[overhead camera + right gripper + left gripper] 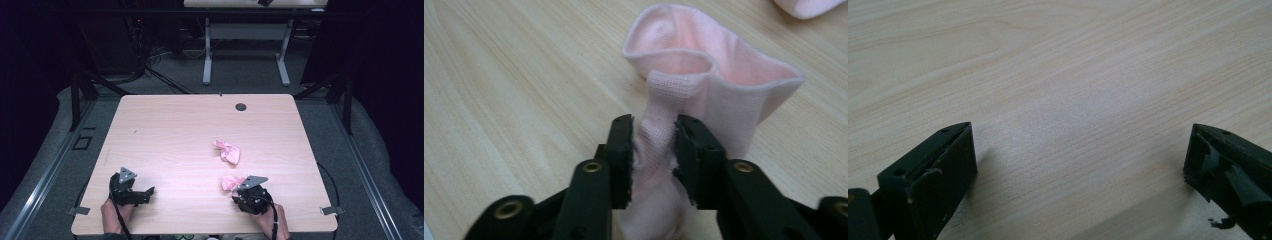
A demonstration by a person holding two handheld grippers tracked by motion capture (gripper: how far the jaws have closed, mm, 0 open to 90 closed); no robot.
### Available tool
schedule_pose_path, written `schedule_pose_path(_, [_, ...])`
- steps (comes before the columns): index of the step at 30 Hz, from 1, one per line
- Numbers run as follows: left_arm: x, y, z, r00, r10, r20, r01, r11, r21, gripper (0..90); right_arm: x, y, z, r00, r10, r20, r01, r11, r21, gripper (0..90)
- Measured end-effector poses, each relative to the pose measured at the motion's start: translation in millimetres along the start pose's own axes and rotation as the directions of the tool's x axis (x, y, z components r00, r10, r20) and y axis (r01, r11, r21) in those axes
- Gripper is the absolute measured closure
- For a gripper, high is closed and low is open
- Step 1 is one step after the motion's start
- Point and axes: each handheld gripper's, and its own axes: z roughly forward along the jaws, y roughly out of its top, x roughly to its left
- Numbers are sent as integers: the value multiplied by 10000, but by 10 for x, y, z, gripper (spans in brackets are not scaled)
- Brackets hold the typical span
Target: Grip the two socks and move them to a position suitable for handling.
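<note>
Black jaws of my right gripper (653, 145) pinch a fold of a pink sock (704, 95), pads pressed into the knit, its open cuff standing up just beyond them; from the high view that sock (231, 183) sits near the front edge of the wooden table (175, 135), right of centre. Beyond it, apart from the gripper, a second pink sock (228, 152) lies crumpled toward the table's middle. My left gripper (1080, 165) rests on bare wood near the front left, jaws spread wide with nothing between them. Farther back, a small dark round grommet (241, 106) marks the tabletop; nothing stands between the two socks. Past the far edge, a white desk frame (245, 50) stands on grey carpet.
</note>
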Motion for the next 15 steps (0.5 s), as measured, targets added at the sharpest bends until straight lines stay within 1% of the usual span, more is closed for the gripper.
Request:
schedule_pose_path(1, [-2,1,-1,10000,18,4,-18,10000,-3,4,-26,-11,-7,10000,34,-75,-34,10000,-22,741])
schedule_pose_path(3, [-10,11,-14,10000,85,-13,-85,10000,-19,28,-72,-40,-7,9990,291,-347,-302,9991,-302,787])
schedule_pose_path(4, [-26,20,-19,10000,62,-23,-62,10000,-61,50,-98,-51,-12,9981,340,-511,-359,9986,-384,797])
schedule_pose_path(5, [-47,33,-25,9999,99,69,-98,9999,-99,68,-119,-61,-24,9970,410,-654,-440,9980,-451,811])
schedule_pose_path(6, [-47,33,-25,9999,99,69,-98,9999,-99,66,-136,-71,-44,9954,500,-815,-551,9965,-622,820])
schedule_pose_path(7, [-117,78,-42,9993,290,246,-285,9994,-192,67,-151,-77,-78,9942,559,-923,-630,9951,-758,823])
schedule_pose_path(9, [-214,145,-56,9972,570,485,-556,9980,-301,78,-175,-77,-156,9913,648,-1147,-778,9906,-1124,826])
schedule_pose_path(10, [-214,145,-56,9972,570,485,-556,9980,-301,78,-185,-72,-196,9902,671,-1227,-826,9885,-1264,826])
schedule_pose_path(11, [-334,228,-61,9934,890,726,-858,9952,-466,84,-190,-65,-231,9896,690,-1259,-861,9870,-1355,825])
schedule_pose_path(12, [-334,228,-61,9934,890,726,-858,9952,-466,92,-190,-65,-231,9896,690,-1259,-861,9870,-1355,825])
schedule_pose_path(13, [-456,316,-56,9858,1243,1132,-1168,9906,-706,101,-213,-54,-307,9873,727,-1410,-948,9831,-1568,824])
schedule_pose_path(14, [-524,361,-45,9813,1403,1315,-1311,9884,-761,106,-223,-52,-325,9865,755,-1452,-993,9813,-1648,824])
schedule_pose_path(15, [-595,408,-26,9747,1618,1541,-1507,9853,-809,119,-242,-50,-350,9852,781,-1527,-1039,9800,-1695,823])
